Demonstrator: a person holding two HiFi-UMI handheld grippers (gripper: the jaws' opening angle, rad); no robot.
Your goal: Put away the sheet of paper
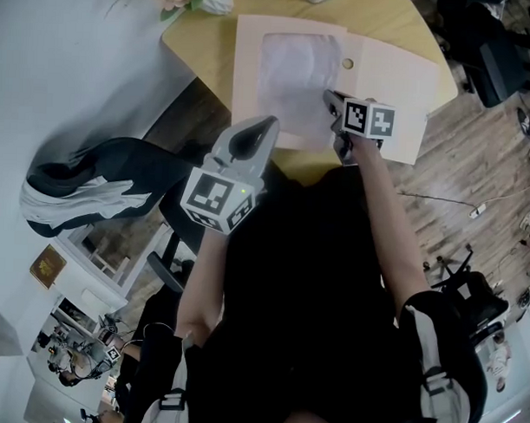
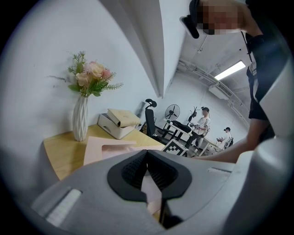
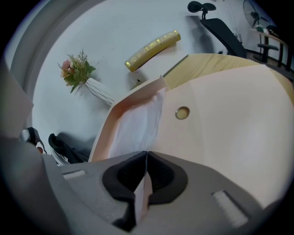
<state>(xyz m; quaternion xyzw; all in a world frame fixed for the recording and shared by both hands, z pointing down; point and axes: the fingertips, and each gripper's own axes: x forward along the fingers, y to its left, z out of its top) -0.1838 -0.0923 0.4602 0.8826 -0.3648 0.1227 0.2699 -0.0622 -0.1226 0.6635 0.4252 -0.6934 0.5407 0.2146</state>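
Note:
An open pink folder (image 1: pixel 387 76) lies on the round wooden table (image 1: pixel 206 44). In its left half rests the white sheet of paper (image 1: pixel 294 73). My right gripper (image 1: pixel 330 100) reaches over the folder's middle and is shut on the sheet's near right edge. In the right gripper view the thin sheet (image 3: pixel 133 128) runs straight into the closed right gripper (image 3: pixel 147 154), beside the folder's brass snap (image 3: pixel 182 112). My left gripper (image 1: pixel 269 122) hovers over the folder's near left corner, jaws shut. In the left gripper view the left gripper (image 2: pixel 147 152) holds nothing I can make out, and the folder (image 2: pixel 103 149) lies beyond it.
A white vase of flowers (image 2: pixel 80 117) and a cream box (image 2: pixel 117 124) stand at the table's far side. A black and white garment (image 1: pixel 92 187) lies on the left below the table edge. An office chair (image 2: pixel 150 120) and people stand farther off. A gold object (image 3: pixel 152 48) hangs on the wall.

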